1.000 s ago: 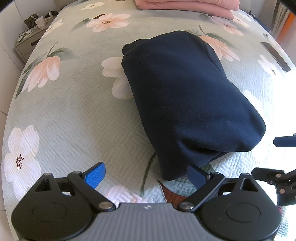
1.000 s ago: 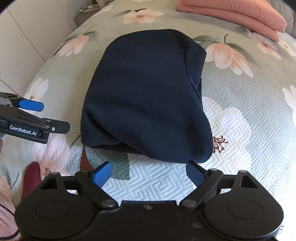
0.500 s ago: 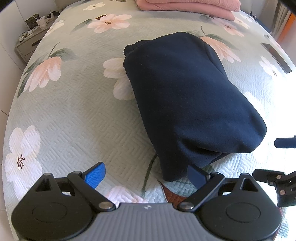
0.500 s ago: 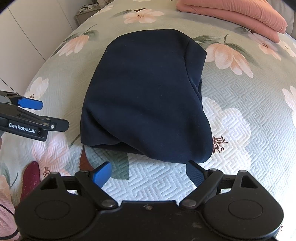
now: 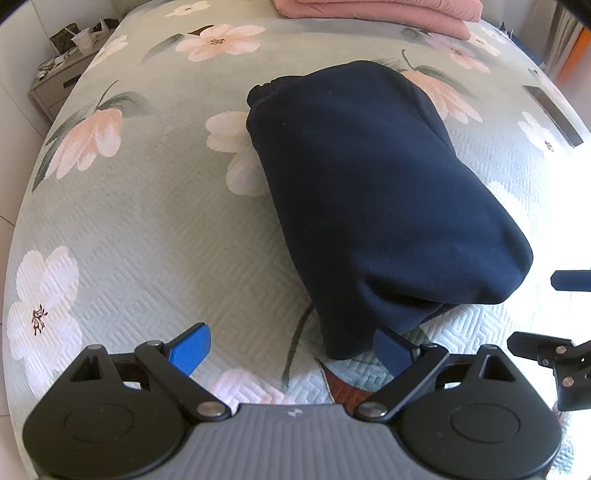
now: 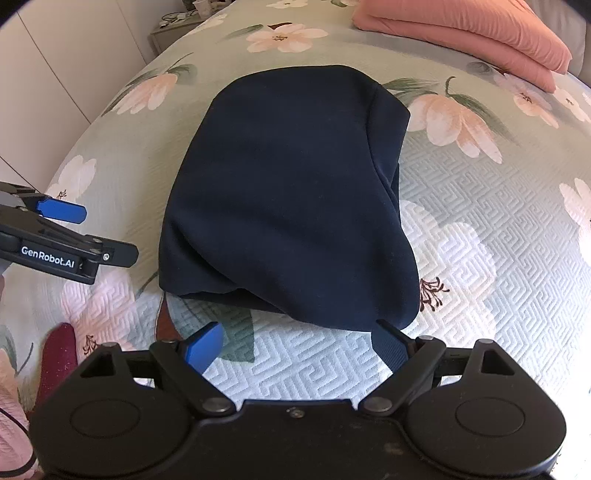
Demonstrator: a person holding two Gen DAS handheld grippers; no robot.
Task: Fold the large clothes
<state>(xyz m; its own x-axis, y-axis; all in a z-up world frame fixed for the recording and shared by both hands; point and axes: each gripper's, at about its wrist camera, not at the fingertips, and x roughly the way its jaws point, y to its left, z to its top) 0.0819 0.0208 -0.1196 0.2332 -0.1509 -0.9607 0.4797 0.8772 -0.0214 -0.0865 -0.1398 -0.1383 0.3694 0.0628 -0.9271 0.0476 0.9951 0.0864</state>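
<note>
A dark navy garment (image 5: pixel 373 192) (image 6: pixel 291 192) lies folded into a thick bundle on the floral bedspread (image 5: pixel 140 229) (image 6: pixel 480 258). My left gripper (image 5: pixel 291 349) is open just short of the bundle's near left corner, nothing between its blue fingertips. In the right wrist view my right gripper (image 6: pixel 295 345) is open too, at the bundle's near edge, holding nothing. The left gripper (image 6: pixel 62 236) shows at the left edge of the right wrist view, and the right gripper (image 5: pixel 554 314) at the right edge of the left wrist view.
Folded pink bedding (image 5: pixel 376 11) (image 6: pixel 465 29) lies at the head of the bed. A grey bedside table (image 5: pixel 59 81) with clutter stands at the far left. A dark flat object (image 5: pixel 554 110) rests near the bed's right edge. White wall panels (image 6: pixel 55 74) run along the left.
Both grippers have stayed open and nearly still. The view has shifted only slightly; the folded garment lies as before.
</note>
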